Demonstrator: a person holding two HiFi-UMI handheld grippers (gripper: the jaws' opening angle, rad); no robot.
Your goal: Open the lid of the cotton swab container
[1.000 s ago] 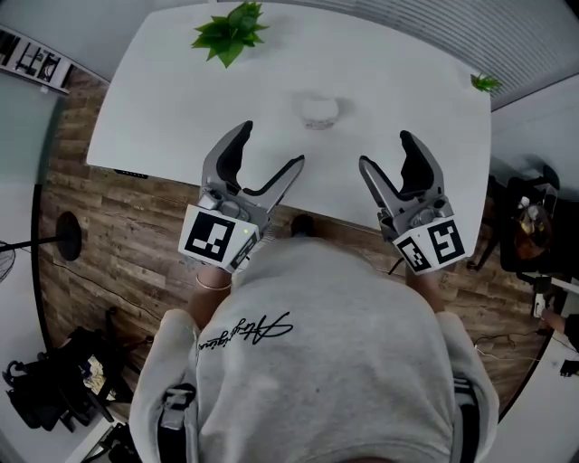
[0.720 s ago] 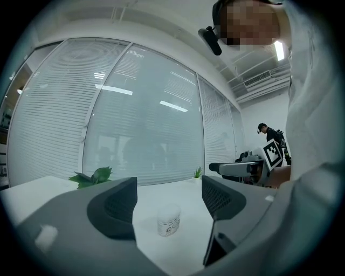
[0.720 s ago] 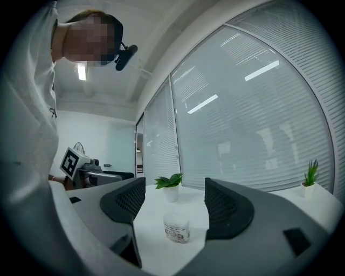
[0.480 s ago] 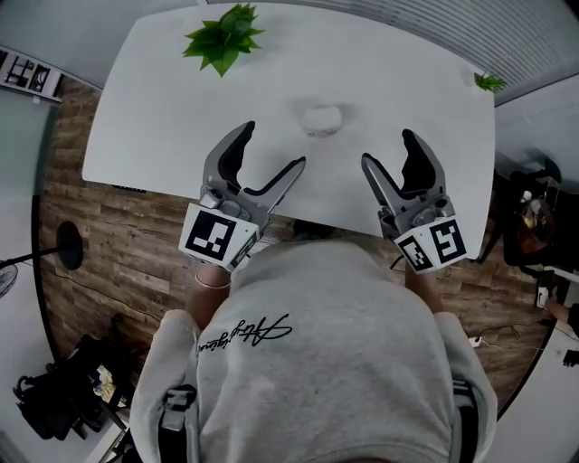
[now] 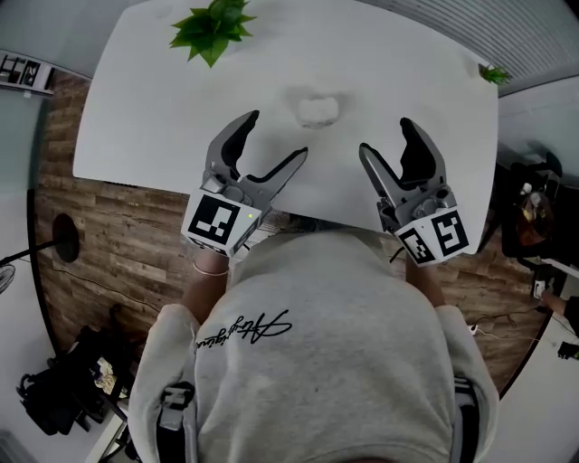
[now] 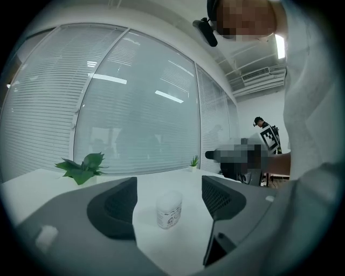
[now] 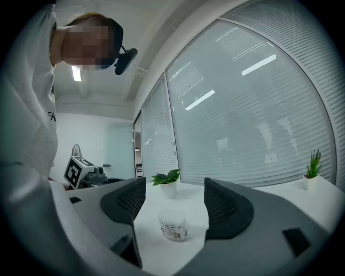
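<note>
A small clear cotton swab container (image 5: 318, 108) with a white lid stands upright on the white table (image 5: 163, 108), lid on. It shows between the jaws in the left gripper view (image 6: 168, 209) and in the right gripper view (image 7: 173, 225), some way ahead of both. My left gripper (image 5: 274, 140) hovers over the table's near edge, open and empty, to the container's near left. My right gripper (image 5: 387, 141) is open and empty at its near right.
A potted green plant (image 5: 210, 27) stands at the table's far left, and a small plant (image 5: 493, 74) at the far right corner. Wooden floor (image 5: 109, 244) lies below the near edge. Glass walls with blinds (image 6: 135, 102) are behind the table.
Both grippers have crept slightly forward over the table's near edge. The container has not moved, and both grippers remain open.
</note>
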